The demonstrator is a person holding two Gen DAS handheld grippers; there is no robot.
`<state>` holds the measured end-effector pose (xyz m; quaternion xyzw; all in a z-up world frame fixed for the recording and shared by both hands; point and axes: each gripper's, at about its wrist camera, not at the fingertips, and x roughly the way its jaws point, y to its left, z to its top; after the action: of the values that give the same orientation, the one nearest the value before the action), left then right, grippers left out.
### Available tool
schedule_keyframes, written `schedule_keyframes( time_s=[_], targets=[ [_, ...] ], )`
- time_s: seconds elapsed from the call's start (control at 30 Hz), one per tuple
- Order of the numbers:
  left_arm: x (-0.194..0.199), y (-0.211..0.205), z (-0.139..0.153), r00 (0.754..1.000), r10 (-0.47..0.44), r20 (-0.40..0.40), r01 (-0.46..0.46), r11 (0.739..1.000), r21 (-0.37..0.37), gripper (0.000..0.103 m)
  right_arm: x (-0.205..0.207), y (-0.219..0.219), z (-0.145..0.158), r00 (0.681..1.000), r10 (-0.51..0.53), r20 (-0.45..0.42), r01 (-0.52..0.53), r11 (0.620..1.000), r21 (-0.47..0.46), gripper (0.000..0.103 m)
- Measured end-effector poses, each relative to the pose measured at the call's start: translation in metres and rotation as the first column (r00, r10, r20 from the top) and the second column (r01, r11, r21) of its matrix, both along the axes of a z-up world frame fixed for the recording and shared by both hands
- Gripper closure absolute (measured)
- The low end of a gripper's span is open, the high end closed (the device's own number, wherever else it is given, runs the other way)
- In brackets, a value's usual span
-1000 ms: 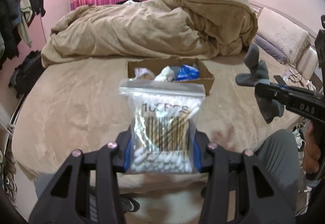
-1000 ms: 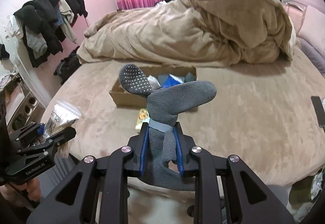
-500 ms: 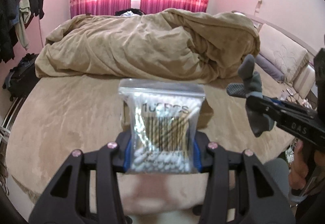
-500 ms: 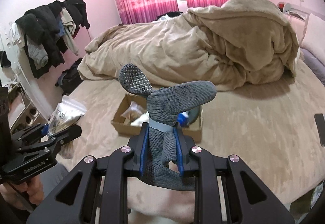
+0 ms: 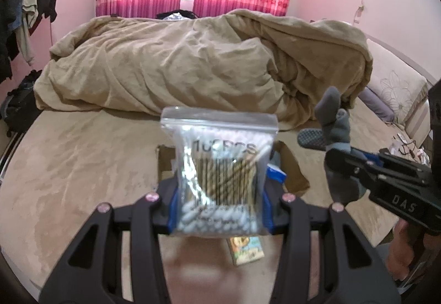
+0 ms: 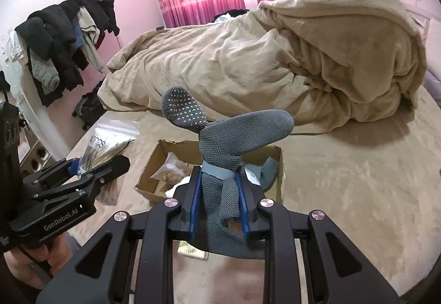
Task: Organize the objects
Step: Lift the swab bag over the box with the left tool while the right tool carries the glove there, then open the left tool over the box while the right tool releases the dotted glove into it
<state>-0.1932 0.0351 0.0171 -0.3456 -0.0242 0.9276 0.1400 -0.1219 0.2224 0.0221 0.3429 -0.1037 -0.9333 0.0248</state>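
Note:
My left gripper [image 5: 219, 202] is shut on a clear zip bag of cotton swabs [image 5: 219, 168] and holds it above the bed, just in front of an open cardboard box [image 5: 293, 171]. My right gripper [image 6: 219, 199] is shut on a pair of grey socks [image 6: 234, 138] and holds them over the same box [image 6: 154, 166], which has several items inside. The right gripper with the socks [image 5: 335, 127] shows at the right of the left wrist view. The left gripper with the bag [image 6: 110, 141] shows at the left of the right wrist view.
A small colourful packet [image 5: 246, 247] lies on the bed [image 5: 69, 166] in front of the box. A bunched tan duvet [image 6: 275, 55] fills the far side. Clothes hang on a rack [image 6: 60, 36] at the left. A pillow [image 5: 397, 86] and cables lie at the right.
Both grippers have moved forward over the bed toward the box, which now sits just beyond the fingers. The packet on the bed has come into view. Both grips are unchanged.

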Motion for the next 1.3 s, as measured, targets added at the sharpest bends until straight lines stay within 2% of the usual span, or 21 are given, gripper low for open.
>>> schedule_keyframes(
  time_s=[0.43,0.57,0.67,0.83,1.03,1.13,1.2,1.3],
  targets=[
    [-0.070,0.022,-0.067,0.995,0.011,0.097,-0.013,1.000,0.016,0.057,-0.063,0.009,-0.054,0.997,0.018,0.079,-0.016,0.999,-0.033,0.078],
    [-0.085,0.023,-0.085,0.992,0.014,0.129,-0.016,1.000,0.014,0.057,-0.080,0.007,-0.071,0.994,0.044,0.099,-0.039,0.998,-0.057,0.078],
    [-0.094,0.022,-0.104,0.983,0.007,0.181,-0.010,1.000,0.014,0.057,-0.090,0.001,-0.083,0.991,0.069,0.114,-0.063,0.996,-0.060,0.078],
    [-0.101,0.020,-0.117,0.979,0.013,0.206,-0.014,1.000,0.000,0.053,-0.103,-0.002,-0.105,0.985,0.080,0.152,-0.073,0.996,-0.051,0.078],
    [-0.096,0.011,-0.107,0.981,0.042,0.191,-0.042,0.999,-0.003,0.030,-0.103,-0.001,-0.113,0.981,0.084,0.175,-0.075,0.996,-0.056,0.074],
    [-0.088,0.005,-0.095,0.984,0.055,0.169,-0.055,0.998,-0.004,0.023,-0.100,0.001,-0.107,0.982,0.073,0.175,-0.063,0.996,-0.063,0.064],
    [-0.081,0.001,-0.086,0.986,0.073,0.148,-0.071,0.997,-0.023,0.019,-0.096,0.001,-0.098,0.982,0.069,0.175,-0.059,0.996,-0.061,0.052],
    [-0.063,-0.003,-0.071,0.989,0.107,0.102,-0.101,0.993,-0.065,0.016,-0.085,-0.001,-0.082,0.987,0.057,0.148,-0.051,0.998,-0.044,0.049]
  ],
)
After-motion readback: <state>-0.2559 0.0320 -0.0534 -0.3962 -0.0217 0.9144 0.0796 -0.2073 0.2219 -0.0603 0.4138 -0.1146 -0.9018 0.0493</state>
